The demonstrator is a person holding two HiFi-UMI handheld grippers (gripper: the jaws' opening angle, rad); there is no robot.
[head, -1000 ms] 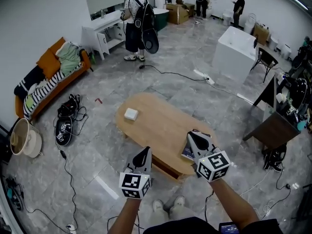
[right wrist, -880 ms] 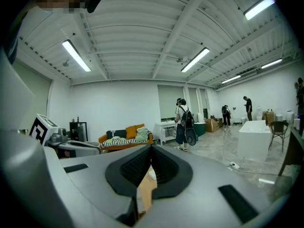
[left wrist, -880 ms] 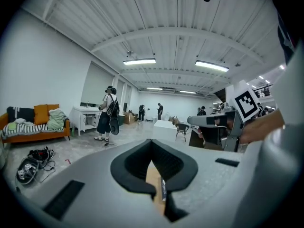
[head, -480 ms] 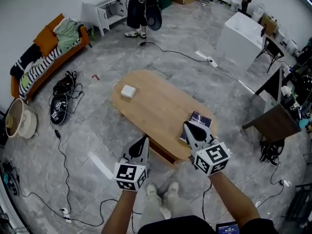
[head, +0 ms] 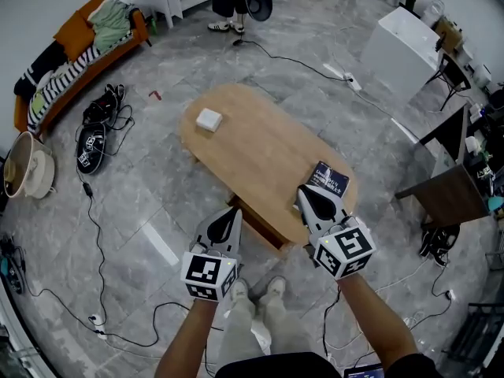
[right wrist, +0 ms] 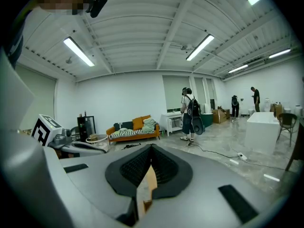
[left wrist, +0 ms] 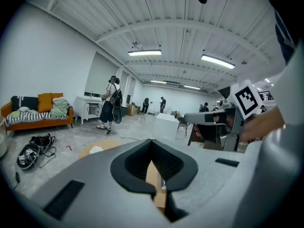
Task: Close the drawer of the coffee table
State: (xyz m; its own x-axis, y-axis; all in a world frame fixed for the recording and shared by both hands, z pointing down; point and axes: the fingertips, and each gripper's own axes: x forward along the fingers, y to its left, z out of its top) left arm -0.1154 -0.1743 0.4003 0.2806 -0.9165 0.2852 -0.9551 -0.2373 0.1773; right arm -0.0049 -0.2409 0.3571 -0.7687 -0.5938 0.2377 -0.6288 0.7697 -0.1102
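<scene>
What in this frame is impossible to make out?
Drawer: head view, mostly under the table top; how far open is unclear.
Left gripper touching the drawer or not: head view, too small.
Book print: head view, too small; right gripper overlaps it.
Both gripper views: their own jaws hide the drawer.

Bright room, soft shadows, bent edges.
Long ceiling lights (left wrist: 145, 52) glow white, a bit too bright, in both gripper views. The light falls from above and spreads evenly, so the grey floor (head: 126, 203) looks pale with a faint shine and the shadows are soft. The darkest one sits under the near edge of the coffee table (head: 260, 156). The head view is sharp but curves at its sides. The gripper views are round with black corners, and the left gripper (left wrist: 153, 146) and right gripper (right wrist: 151, 150), close up, look blurry.
</scene>
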